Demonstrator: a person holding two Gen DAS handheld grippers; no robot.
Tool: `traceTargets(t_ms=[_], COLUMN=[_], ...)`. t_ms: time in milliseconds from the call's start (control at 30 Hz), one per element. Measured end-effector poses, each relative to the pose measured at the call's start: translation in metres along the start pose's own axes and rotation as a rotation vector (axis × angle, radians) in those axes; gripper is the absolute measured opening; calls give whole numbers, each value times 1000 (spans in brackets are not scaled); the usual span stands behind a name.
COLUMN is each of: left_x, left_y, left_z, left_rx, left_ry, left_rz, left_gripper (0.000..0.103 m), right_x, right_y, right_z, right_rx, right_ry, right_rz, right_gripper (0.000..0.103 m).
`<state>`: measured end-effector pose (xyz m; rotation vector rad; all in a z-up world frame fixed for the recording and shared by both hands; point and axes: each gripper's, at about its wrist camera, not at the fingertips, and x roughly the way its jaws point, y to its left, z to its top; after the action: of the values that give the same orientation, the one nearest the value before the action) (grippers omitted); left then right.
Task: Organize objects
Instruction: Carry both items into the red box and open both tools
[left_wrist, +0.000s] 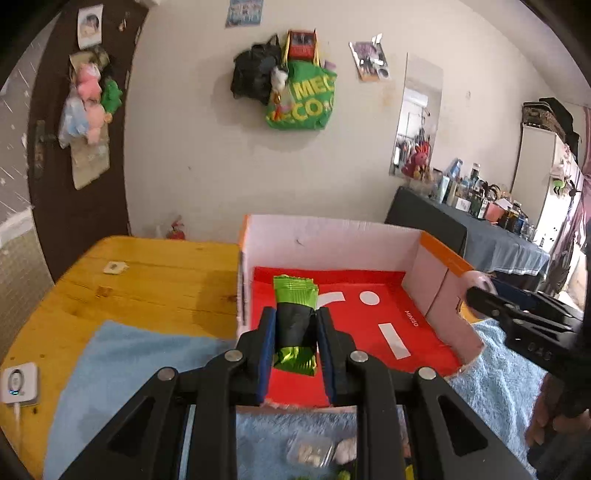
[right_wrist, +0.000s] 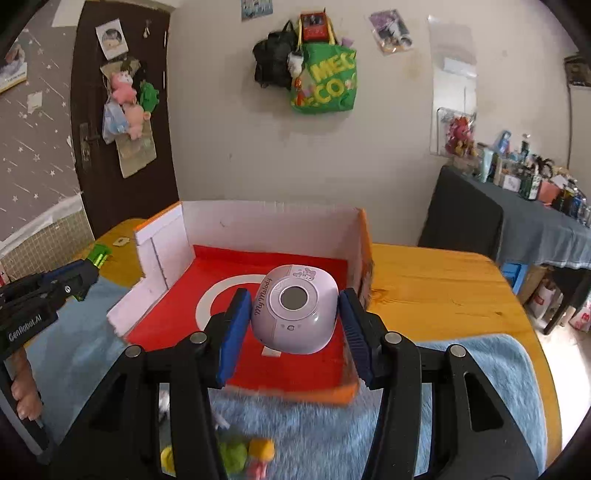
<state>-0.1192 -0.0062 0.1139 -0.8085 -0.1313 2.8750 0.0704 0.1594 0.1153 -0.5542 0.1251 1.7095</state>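
Observation:
My left gripper (left_wrist: 295, 328) is shut on a green and black snack packet (left_wrist: 295, 317) and holds it over the red floor of the open cardboard box (left_wrist: 332, 236). In the right wrist view, my right gripper (right_wrist: 291, 321) is shut on a lilac My Melody gadget (right_wrist: 295, 308) above the same box (right_wrist: 269, 212), near its right wall. The right gripper also shows at the right of the left wrist view (left_wrist: 476, 291), and the left gripper with the packet tip shows at the left of the right wrist view (right_wrist: 90, 271).
The box stands on a blue fluffy towel (right_wrist: 461, 369) on a yellow wooden table (right_wrist: 443, 280). Small items lie on the towel near me: a clear plastic case (left_wrist: 310, 452) and colourful toys (right_wrist: 236, 456). A white gadget (left_wrist: 18, 382) sits at the table's left edge.

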Motion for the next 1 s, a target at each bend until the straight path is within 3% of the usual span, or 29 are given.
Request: traceTargets(t_ms=[367, 633, 1000], left_x=[80, 101, 115], left_y=[-13, -14, -11], left_z=[-8, -12, -23], left_rx=[75, 112, 122], left_ry=[268, 353, 421], left_rz=[-25, -17, -21], left_gripper=[23, 23, 23], right_x=[81, 109, 106], right_y=[-12, -12, -20], right_z=[5, -8, -14], right_rx=[-41, -83, -96], right_ry=[292, 462, 508], right_rz=[37, 60, 68], right_gripper=[48, 48, 48])
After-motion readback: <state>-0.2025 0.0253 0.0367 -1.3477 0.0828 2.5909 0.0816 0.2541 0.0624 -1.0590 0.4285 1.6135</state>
